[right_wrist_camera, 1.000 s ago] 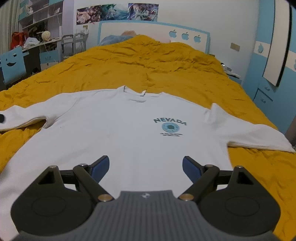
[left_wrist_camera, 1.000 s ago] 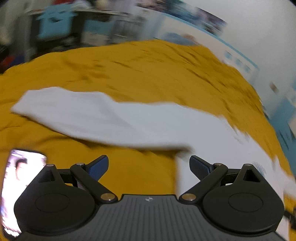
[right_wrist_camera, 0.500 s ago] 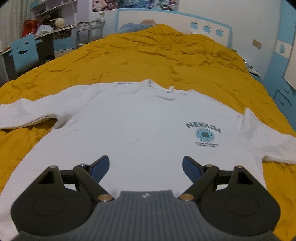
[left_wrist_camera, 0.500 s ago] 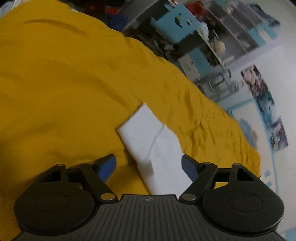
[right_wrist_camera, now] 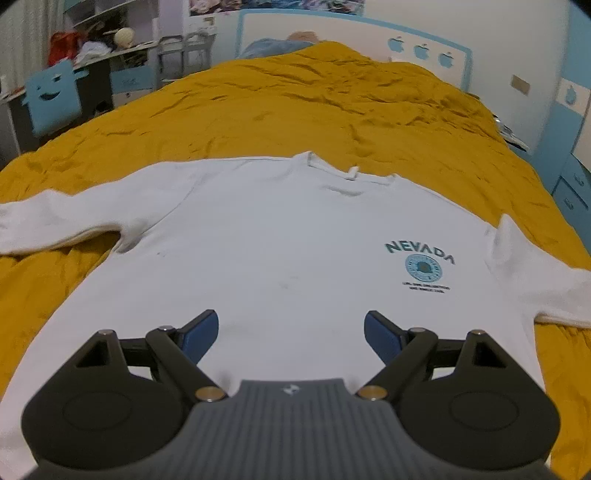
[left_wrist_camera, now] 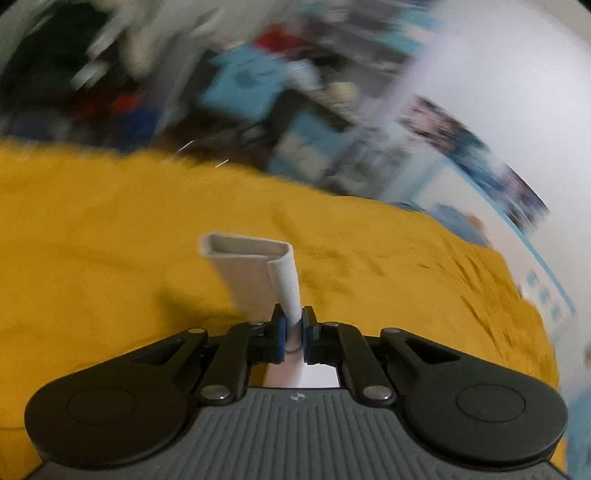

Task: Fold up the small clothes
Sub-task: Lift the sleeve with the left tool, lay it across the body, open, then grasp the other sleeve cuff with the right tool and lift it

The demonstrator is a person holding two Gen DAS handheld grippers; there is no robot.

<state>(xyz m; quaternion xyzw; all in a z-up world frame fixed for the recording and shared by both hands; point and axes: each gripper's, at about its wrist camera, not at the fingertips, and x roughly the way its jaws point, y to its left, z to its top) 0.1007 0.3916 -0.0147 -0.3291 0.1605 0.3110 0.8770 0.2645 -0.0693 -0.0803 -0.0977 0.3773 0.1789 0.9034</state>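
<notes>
A white long-sleeved shirt (right_wrist_camera: 280,240) with a "NEVADA" print lies face up and spread flat on the yellow bedspread (right_wrist_camera: 314,99). In the left wrist view its sleeve cuff (left_wrist_camera: 255,273) stands up off the bedspread (left_wrist_camera: 92,229). My left gripper (left_wrist_camera: 293,325) is closing its jaws, and the pads press on the cuff's ribbed edge. My right gripper (right_wrist_camera: 291,332) hovers open over the shirt's lower middle, with nothing between its fingers. The left wrist view is blurred by motion.
A blue chair (right_wrist_camera: 53,98) and a cluttered desk stand left of the bed. The white and blue headboard (right_wrist_camera: 351,33) is at the far end, and blue drawers (right_wrist_camera: 570,184) are on the right. The shirt's other sleeve (right_wrist_camera: 546,284) reaches toward the right edge.
My left gripper swung out along the sleeve to its end, shut on the cuff and lifted it. The right gripper drifted left over the shirt, then held still, staying open.
</notes>
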